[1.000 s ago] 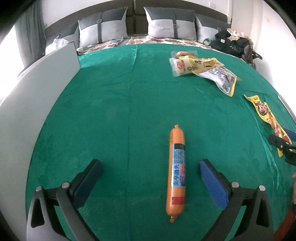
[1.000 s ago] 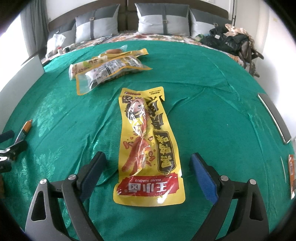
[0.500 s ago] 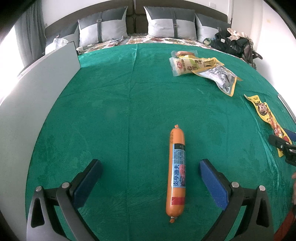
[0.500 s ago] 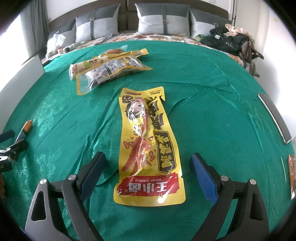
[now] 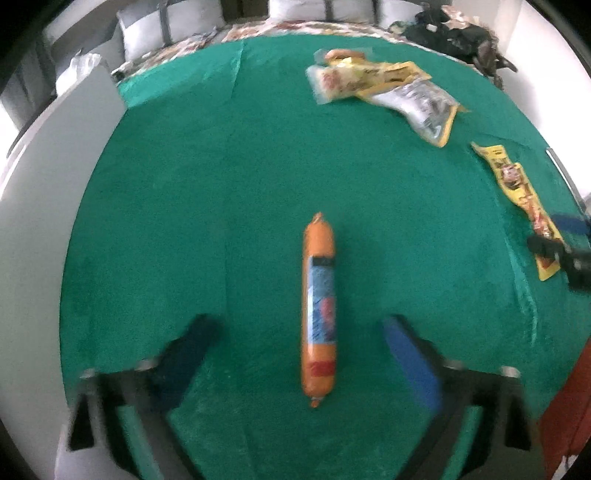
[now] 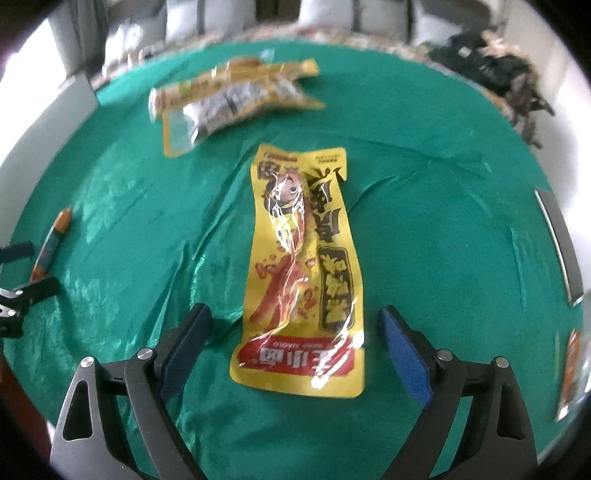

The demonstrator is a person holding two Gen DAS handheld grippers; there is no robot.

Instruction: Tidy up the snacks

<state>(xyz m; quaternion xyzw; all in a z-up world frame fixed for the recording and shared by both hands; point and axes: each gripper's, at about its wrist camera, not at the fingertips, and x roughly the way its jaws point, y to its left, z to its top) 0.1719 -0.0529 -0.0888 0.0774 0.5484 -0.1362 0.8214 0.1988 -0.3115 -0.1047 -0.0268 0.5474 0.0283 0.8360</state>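
Observation:
An orange sausage stick (image 5: 318, 306) with a blue label lies on the green cloth (image 5: 221, 203), between the fingers of my open, empty left gripper (image 5: 303, 354). A long yellow snack packet (image 6: 303, 273) lies lengthwise between the fingers of my open, empty right gripper (image 6: 295, 350). The sausage also shows at the left in the right wrist view (image 6: 51, 243), and the yellow packet at the right in the left wrist view (image 5: 521, 199). A pile of snack packets (image 6: 229, 96) lies further back.
A white panel (image 5: 48, 184) stands along the left edge. Grey pillows (image 5: 325, 7) and a dark bag (image 6: 495, 70) lie behind. A flat grey slab (image 6: 561, 240) and another orange packet (image 6: 570, 373) lie at the far right.
Both cameras have tilted or dropped towards the cloth, with motion blur. The sausage and the yellow packet sit higher and larger between the fingers. Both grippers stay open.

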